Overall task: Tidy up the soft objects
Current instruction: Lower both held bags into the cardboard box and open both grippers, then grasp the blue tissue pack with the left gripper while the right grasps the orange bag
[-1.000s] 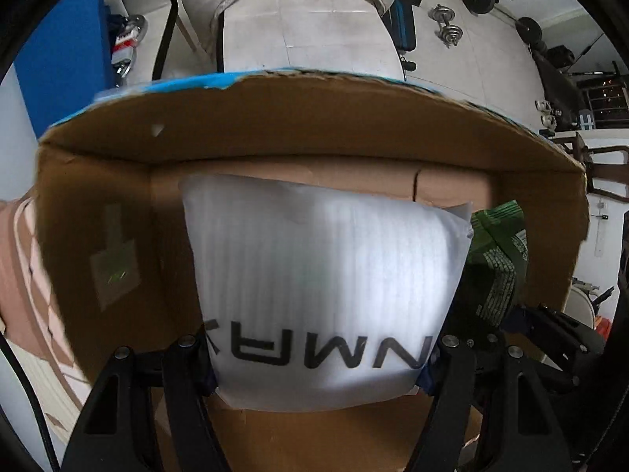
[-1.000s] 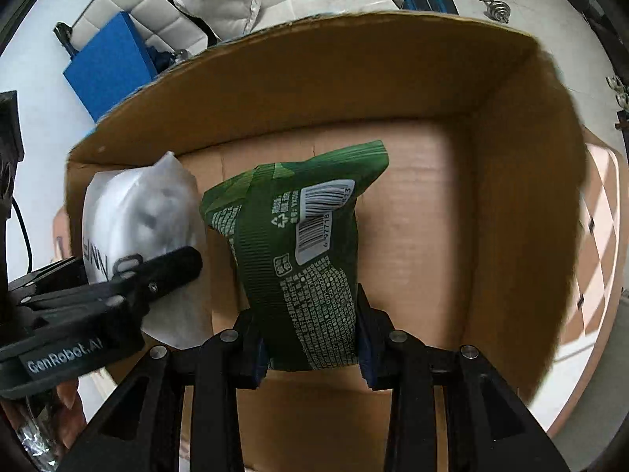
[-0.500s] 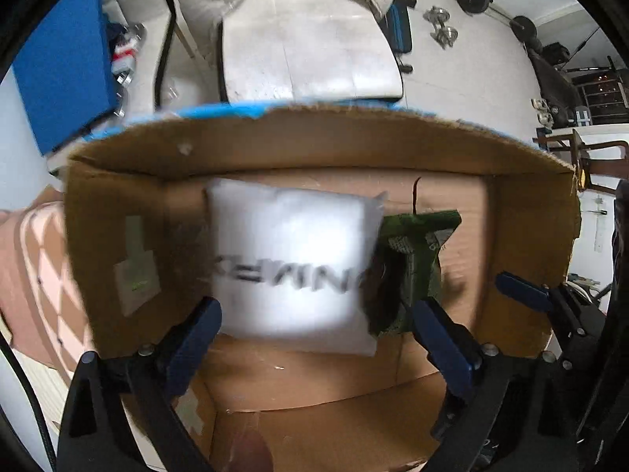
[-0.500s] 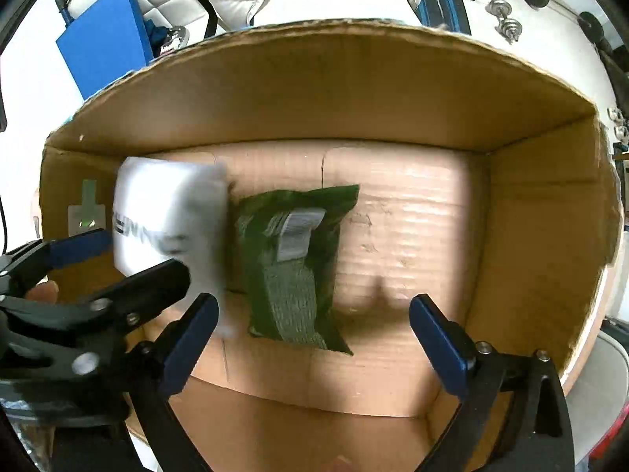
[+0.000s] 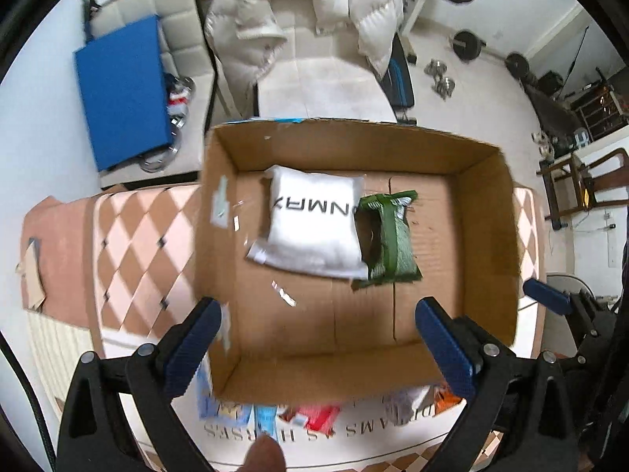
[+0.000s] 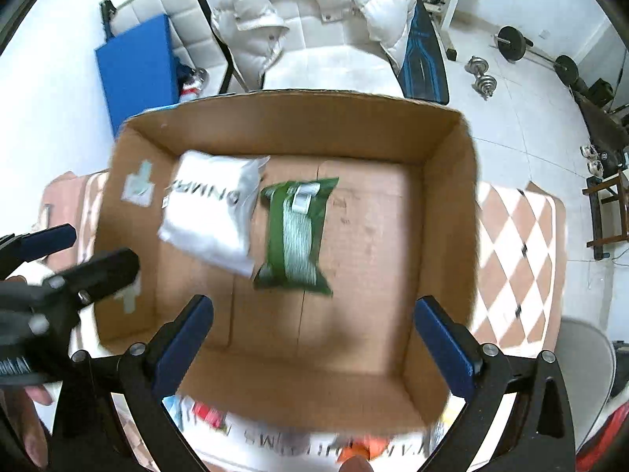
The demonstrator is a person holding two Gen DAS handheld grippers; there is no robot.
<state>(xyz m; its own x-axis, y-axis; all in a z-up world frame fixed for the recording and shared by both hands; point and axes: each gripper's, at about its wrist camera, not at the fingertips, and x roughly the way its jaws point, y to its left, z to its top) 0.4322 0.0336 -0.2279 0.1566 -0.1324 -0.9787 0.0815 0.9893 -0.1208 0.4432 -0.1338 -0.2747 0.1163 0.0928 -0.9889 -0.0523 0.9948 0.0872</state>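
Note:
An open cardboard box [image 5: 346,145] sits below both grippers. On its floor lie a white padded pouch with black letters [image 5: 314,228] and, touching its right edge, a green packet [image 5: 389,236]. My left gripper [image 5: 317,306] hangs above the box's near left part, open and empty. My right gripper [image 6: 314,303] hovers over the box's near side; its jaws are opening with nothing between them. The right wrist view shows the pouch [image 6: 214,212], the packet [image 6: 297,236] and the left gripper [image 6: 90,251] at the box's left wall.
The box stands on a pink-and-brown checkered cover [image 5: 133,244]. Colourful packets on a lettered white sheet [image 5: 314,421] lie under the box's near edge. Beyond it are a chair with a white puffy jacket [image 5: 306,19], a blue pad [image 5: 122,90] and dumbbells [image 5: 442,78].
Both grippers let go and rose out of the box. The white pouch and the green packet dropped flat onto the box floor, side by side.

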